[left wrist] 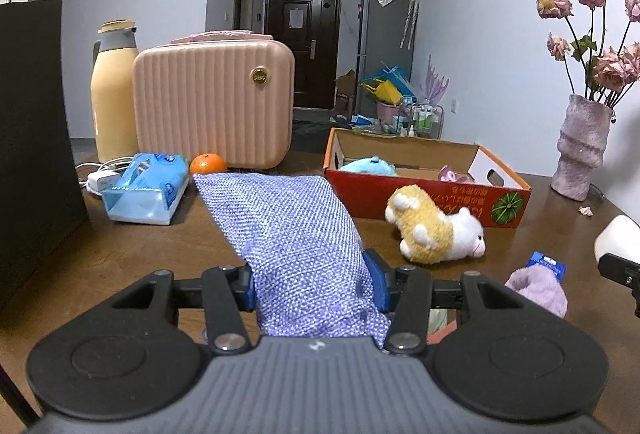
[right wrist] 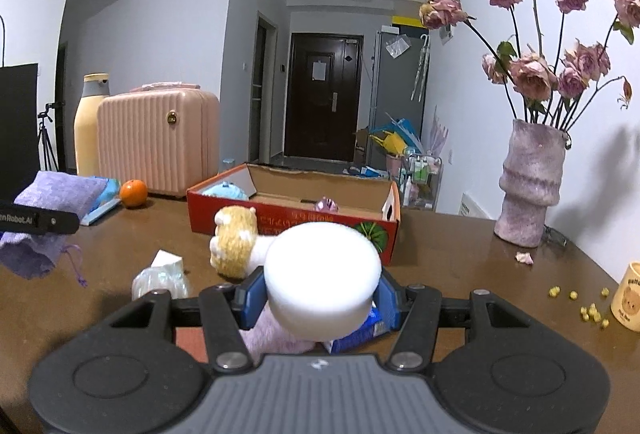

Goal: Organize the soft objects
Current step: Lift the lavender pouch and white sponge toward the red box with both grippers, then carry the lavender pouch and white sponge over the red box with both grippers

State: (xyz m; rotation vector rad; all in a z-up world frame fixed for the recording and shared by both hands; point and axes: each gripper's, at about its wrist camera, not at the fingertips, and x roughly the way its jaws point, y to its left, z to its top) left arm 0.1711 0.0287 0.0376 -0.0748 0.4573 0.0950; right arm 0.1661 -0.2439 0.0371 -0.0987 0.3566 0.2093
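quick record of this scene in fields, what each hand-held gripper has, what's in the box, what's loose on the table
left hand-held gripper: shut on purple woven pouch
right hand-held gripper: shut on white foam puck
cardboard box: open, holds blue plush and a pink item
loose on table: yellow-and-white plush, lying on its side in front of the box

The left gripper [left wrist: 312,284] points forward and slightly down over the desk's near edge, its blue pads [left wrist: 378,284] pressed against both sides of a purple woven pouch [left wrist: 288,234]. The right gripper [right wrist: 320,298], angled the same way nearer the desk's right side, clamps a white foam puck [right wrist: 322,274] between its pads.
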